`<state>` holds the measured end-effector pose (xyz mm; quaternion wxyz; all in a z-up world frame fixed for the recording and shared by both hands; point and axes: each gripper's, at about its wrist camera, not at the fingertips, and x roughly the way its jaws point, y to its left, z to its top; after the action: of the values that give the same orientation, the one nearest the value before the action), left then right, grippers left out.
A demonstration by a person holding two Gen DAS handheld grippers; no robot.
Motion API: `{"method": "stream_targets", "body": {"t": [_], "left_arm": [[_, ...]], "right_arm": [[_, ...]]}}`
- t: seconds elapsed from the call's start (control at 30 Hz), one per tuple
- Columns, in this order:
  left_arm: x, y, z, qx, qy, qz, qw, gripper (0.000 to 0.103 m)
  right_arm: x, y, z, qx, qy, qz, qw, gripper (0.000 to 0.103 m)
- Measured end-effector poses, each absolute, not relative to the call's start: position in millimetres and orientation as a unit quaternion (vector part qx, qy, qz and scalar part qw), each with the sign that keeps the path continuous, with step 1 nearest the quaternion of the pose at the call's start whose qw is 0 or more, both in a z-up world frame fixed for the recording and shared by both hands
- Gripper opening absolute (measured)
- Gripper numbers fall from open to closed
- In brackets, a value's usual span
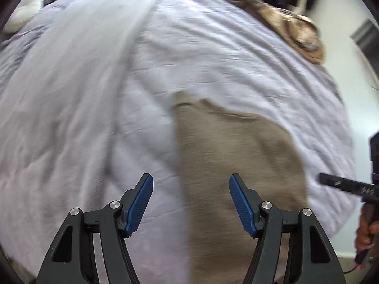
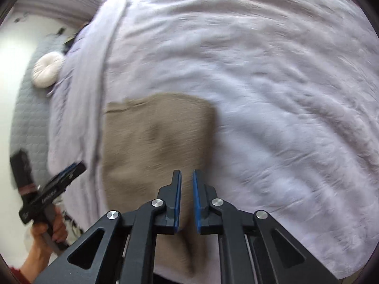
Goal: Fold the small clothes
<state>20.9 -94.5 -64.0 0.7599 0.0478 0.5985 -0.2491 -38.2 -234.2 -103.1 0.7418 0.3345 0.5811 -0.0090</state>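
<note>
The left gripper (image 1: 191, 203) is held with its jaws spread wide and nothing between them, above the near edge of a tan garment (image 1: 232, 165). The right gripper (image 2: 187, 201) is nearly closed, gripping nothing. The garment is laid flat on a pale lilac bedsheet (image 2: 272, 82). Farther off, a round white cushion (image 2: 47, 69) is seen.

I count one tan garment (image 2: 156, 139) lying ahead of my grippers, one pale bedsheet (image 2: 272, 94) under it, one round white cushion (image 2: 47, 71) far off to my left, and one brown patterned cloth (image 1: 284, 21) beyond my left gripper.
</note>
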Motion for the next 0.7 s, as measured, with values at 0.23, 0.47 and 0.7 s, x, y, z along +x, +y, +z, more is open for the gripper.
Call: {"method": "stream_targets", "body": {"t": [0.23,0.47,0.7], "left_arm": [[1,-124,-141,0.069,0.659,-0.251,0.706,0.068],[1,-115,-143,0.029,0.668,-0.238,0.704,0.07],[-20,-97,-112,0.068,0.649,-0.209,0.728,0.07]], "right_arm": [[-36,-175,-137,0.25,0.629,-0.014,0.736,0.009],[-43,-181,-174,0.26,0.629,-0.025,0.732,0.007],[-58,-179,-140,0.269,0.631,-0.03,0.727,0.009]]}}
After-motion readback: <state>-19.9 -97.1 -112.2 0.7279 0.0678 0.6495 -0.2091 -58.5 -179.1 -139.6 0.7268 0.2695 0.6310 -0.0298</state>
